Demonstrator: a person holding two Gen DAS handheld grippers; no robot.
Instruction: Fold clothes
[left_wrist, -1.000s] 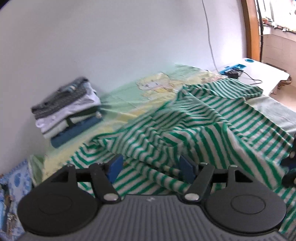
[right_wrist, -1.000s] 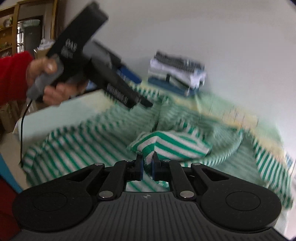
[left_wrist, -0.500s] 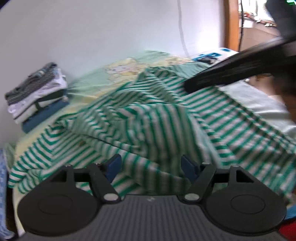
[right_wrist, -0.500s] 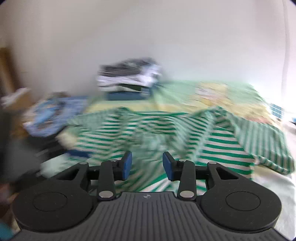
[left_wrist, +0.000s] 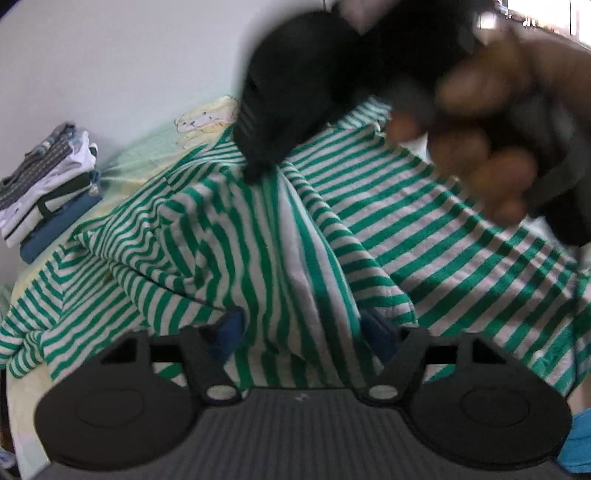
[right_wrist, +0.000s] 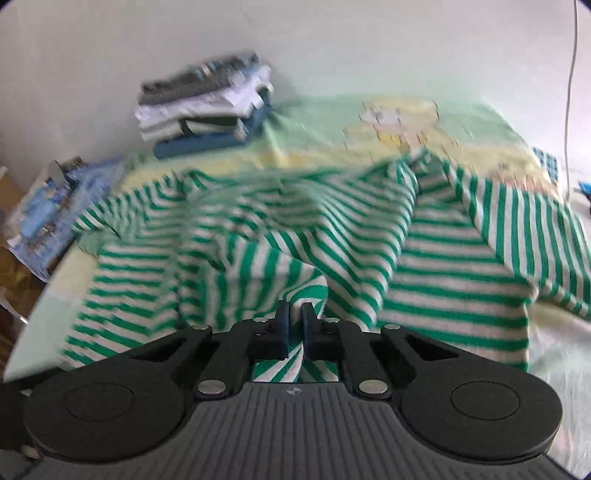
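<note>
A green-and-white striped garment (left_wrist: 229, 236) lies rumpled across the bed. In the right wrist view my right gripper (right_wrist: 294, 321) is closing, its blue pads pinched on a fold of the striped garment (right_wrist: 306, 291). In the left wrist view the same right gripper (left_wrist: 258, 168), held by a hand (left_wrist: 484, 155), lifts a ridge of cloth from above. My left gripper (left_wrist: 301, 332) is low over that ridge with its jaws closing. The fold runs between the blue pads (left_wrist: 227, 332), which still stand wide apart.
A stack of folded clothes (left_wrist: 48, 184) (right_wrist: 207, 103) sits at the back by the white wall. The pale green and yellow printed sheet (right_wrist: 369, 122) shows behind the garment. A blue patterned bundle (right_wrist: 48, 206) lies off the bed's left edge.
The right gripper let go, swung round and shut again on a fold. The left gripper moved down onto the cloth and narrowed. The right gripper and hand now fill the top of the left view.
</note>
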